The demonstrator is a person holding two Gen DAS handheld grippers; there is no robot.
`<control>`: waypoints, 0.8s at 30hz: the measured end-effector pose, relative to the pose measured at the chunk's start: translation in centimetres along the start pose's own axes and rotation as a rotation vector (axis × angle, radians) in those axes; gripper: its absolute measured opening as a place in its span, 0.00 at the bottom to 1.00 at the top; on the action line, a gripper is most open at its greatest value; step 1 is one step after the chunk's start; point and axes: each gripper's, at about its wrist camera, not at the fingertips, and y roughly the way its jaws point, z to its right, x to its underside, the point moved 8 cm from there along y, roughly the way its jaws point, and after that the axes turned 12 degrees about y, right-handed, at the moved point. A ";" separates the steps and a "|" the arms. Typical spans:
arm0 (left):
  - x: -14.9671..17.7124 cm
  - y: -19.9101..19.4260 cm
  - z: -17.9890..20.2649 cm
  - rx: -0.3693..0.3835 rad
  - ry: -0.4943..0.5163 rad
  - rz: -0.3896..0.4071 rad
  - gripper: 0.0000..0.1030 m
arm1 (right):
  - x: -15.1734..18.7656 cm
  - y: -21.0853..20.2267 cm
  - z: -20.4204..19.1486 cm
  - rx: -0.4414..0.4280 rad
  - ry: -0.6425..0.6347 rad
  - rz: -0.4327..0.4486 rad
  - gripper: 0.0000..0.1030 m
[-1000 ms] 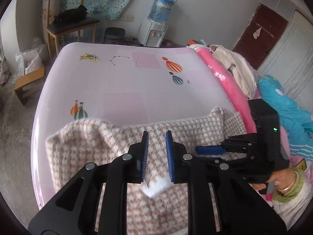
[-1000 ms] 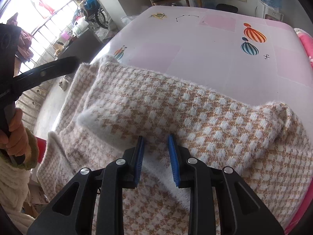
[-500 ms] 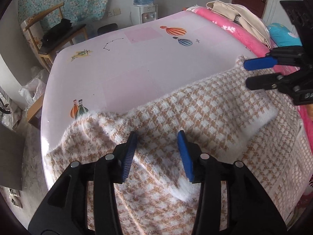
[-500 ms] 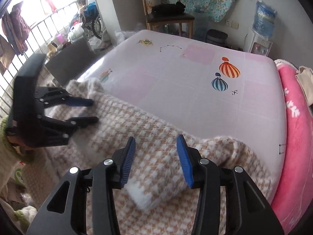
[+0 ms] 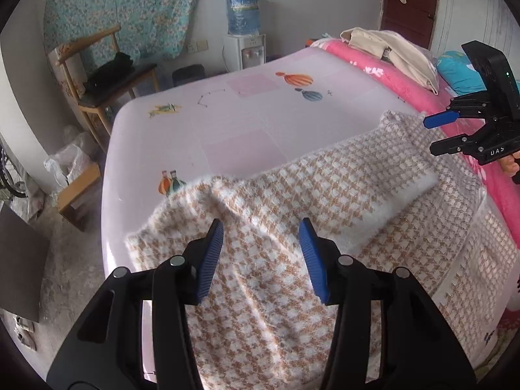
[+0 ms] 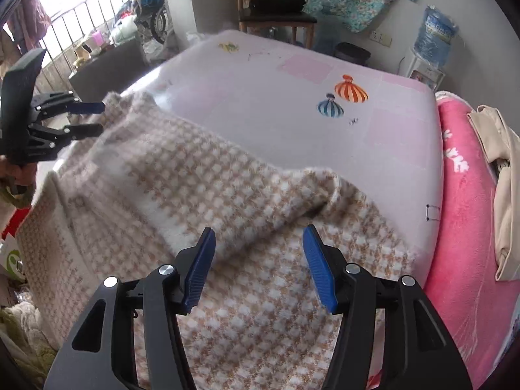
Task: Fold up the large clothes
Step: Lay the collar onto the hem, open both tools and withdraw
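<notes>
A tan and white houndstooth sweater (image 5: pixel 325 195) lies on the near part of the pale pink bed (image 5: pixel 247 120), with a sleeve folded across its body and a white cuff (image 5: pixel 412 195) showing. It also shows in the right wrist view (image 6: pixel 201 188). My left gripper (image 5: pixel 261 256) is open and empty, raised above the sweater's left part. My right gripper (image 6: pixel 260 266) is open and empty above the sweater's right part. Each gripper appears in the other's view: the right one (image 5: pixel 438 133) at the sweater's right edge, the left one (image 6: pixel 84 117) at its left edge.
A pink blanket (image 5: pixel 390 74) with beige clothes (image 5: pixel 396 48) runs along the bed's right side. A wooden chair (image 5: pixel 100 74), a water dispenser (image 5: pixel 243 32) and a small stool (image 5: pixel 78 188) stand beyond the bed's far and left edges.
Both grippers opened, let go of the sweater, and pulled up and back. The sleeve now lies folded across the sweater's body.
</notes>
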 end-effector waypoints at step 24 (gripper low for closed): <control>0.9 3.6 3.0 -0.042 0.068 -0.193 0.44 | 2.0 4.2 -4.5 0.006 -0.016 -0.109 0.45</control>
